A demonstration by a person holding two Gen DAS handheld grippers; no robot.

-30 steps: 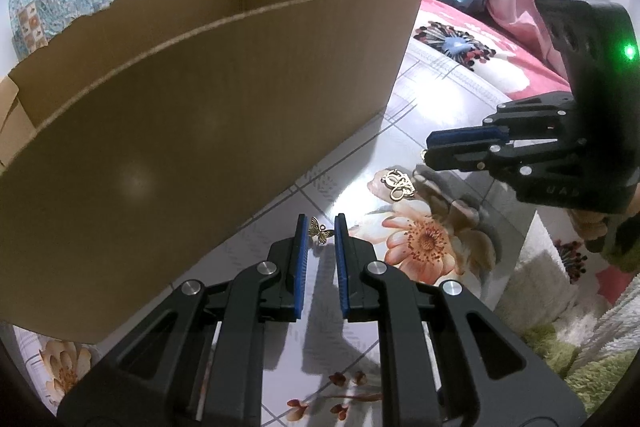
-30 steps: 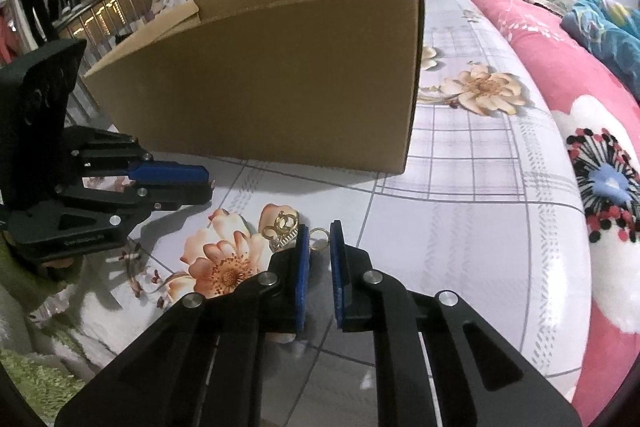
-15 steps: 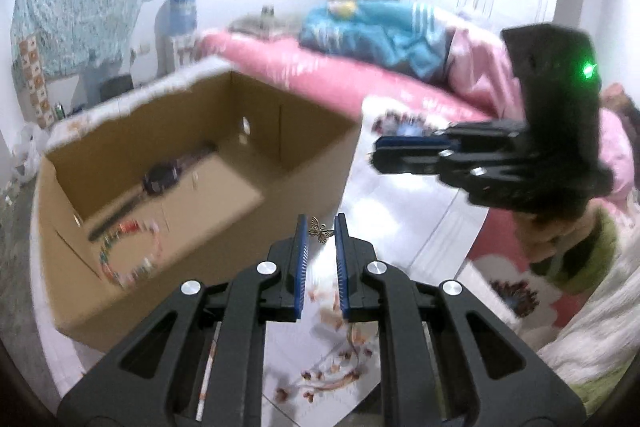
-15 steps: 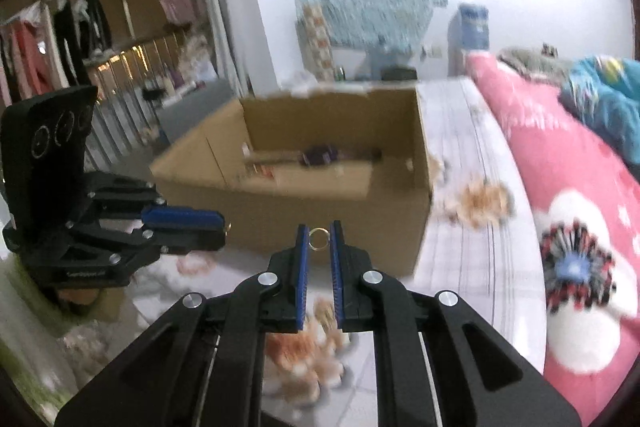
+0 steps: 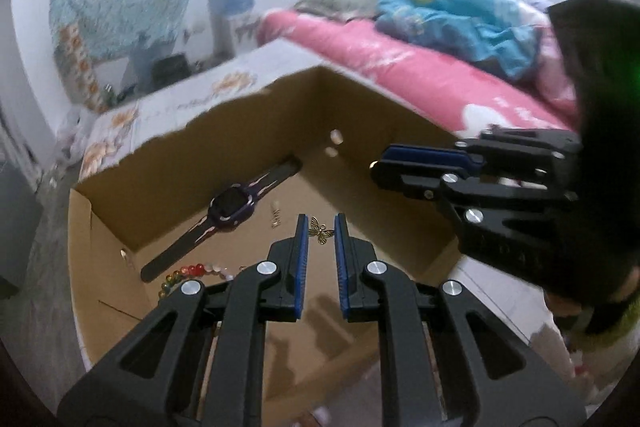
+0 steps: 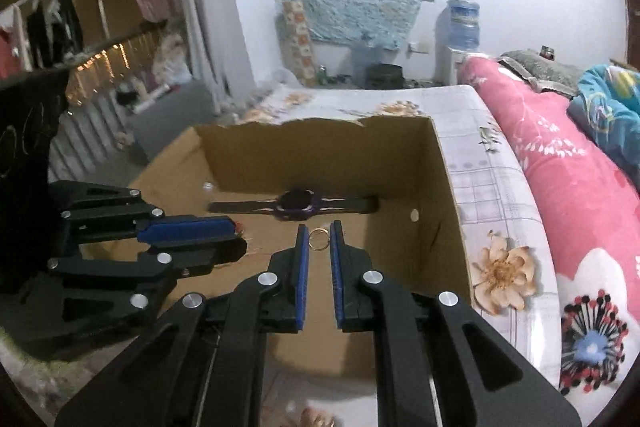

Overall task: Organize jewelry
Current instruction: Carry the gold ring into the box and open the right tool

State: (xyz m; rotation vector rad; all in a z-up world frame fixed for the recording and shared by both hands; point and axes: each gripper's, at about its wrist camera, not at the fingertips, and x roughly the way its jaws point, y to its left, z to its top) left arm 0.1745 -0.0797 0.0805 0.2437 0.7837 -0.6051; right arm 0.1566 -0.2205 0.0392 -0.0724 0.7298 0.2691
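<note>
Jewelry pieces are pinched in both grippers above the open cardboard box (image 5: 404,147). Left gripper (image 5: 321,231): its blue pads are closed on a small butterfly charm (image 5: 320,231), a flat filigree piece of dull gold tone caught by its wing edges between the tips. Right gripper (image 6: 318,238): its pads are pressed on a thin gold ring (image 6: 319,239), a plain wire hoop held upright across its width. Each piece sits at the very tip of the pads, probably so that a slight parting of the jaws would let it fall free. Both grippers tilt downward over the box interior, a pose that suits dropping the pieces inside. On the box floor lie a purple watch (image 5: 232,207) with its dark strap stretched out flat, a bracelet of coloured beads (image 5: 188,273) near the left gripper's linkage, and a small pale item (image 5: 275,215) too blurred to identify. The box stands on a flower-printed sheet (image 6: 500,195), with a pink quilt (image 6: 560,163) well to the right.
</note>
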